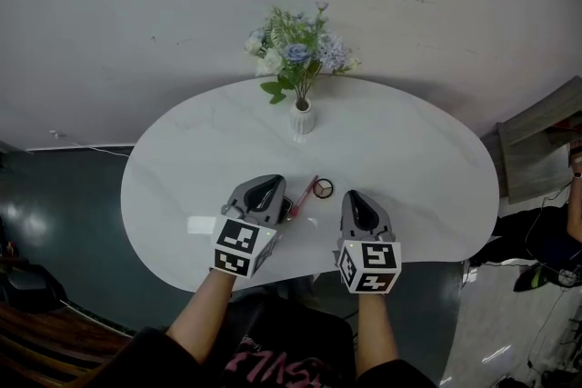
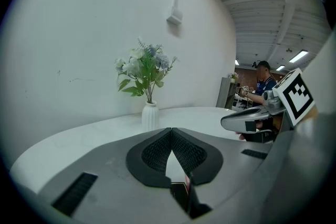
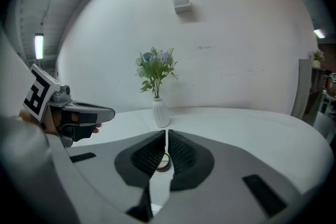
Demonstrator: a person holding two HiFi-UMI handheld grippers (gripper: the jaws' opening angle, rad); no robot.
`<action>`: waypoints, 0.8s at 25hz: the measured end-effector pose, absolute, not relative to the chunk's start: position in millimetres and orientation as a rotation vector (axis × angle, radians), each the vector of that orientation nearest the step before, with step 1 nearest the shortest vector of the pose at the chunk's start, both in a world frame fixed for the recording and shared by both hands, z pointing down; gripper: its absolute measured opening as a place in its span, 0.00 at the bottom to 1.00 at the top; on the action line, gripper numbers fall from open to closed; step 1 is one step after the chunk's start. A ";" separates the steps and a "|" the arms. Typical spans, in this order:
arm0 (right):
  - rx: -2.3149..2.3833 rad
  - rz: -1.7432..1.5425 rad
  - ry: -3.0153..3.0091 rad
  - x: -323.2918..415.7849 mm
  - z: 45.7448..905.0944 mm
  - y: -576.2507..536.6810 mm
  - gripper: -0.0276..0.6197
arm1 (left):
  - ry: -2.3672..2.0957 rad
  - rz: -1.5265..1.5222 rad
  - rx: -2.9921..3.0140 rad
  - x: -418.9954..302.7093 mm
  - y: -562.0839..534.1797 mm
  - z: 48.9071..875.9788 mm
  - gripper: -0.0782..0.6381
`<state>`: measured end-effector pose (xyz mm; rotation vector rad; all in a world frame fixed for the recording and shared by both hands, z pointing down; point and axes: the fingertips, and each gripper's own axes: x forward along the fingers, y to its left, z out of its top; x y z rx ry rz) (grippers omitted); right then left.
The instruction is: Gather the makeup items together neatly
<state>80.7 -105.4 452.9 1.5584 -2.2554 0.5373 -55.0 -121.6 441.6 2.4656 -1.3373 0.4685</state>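
Observation:
On the white oval table (image 1: pixel 409 150) lie a slim red pencil (image 1: pixel 306 194) and a small round compact (image 1: pixel 324 188), between my two grippers. A dark flat item (image 1: pixel 287 210) with a red edge peeks out beside my left gripper (image 1: pixel 269 184); it shows under that gripper's jaws as the dark item (image 2: pixel 184 192). The left gripper (image 2: pixel 170 130) is shut and holds nothing. My right gripper (image 1: pixel 353 196) hovers just right of the compact, shut and empty. Through the slit below its jaws in the right gripper view (image 3: pixel 166 133) the round compact (image 3: pixel 164 164) shows.
A white ribbed vase (image 1: pixel 302 118) with blue and white flowers stands at the table's far middle, ahead of both grippers as the vase (image 2: pixel 149 116) and the vase (image 3: pixel 160 113). A white wall runs behind the table. A person sits at a desk far to the right (image 2: pixel 260 86).

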 end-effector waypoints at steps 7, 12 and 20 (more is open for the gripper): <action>1.525 0.587 -2.219 76.7 476.5 -101.2 0.15 | -1.315 0.510 2.416 -59.8 -114.7 469.6 0.12; 1.497 0.608 -2.203 72.6 494.2 -97.3 0.15 | -1.307 0.535 2.383 -63.7 -108.2 489.5 0.12; 1.435 0.627 -2.180 62.0 514.1 -99.0 0.32 | -1.304 0.550 2.358 -69.1 -103.6 500.9 0.12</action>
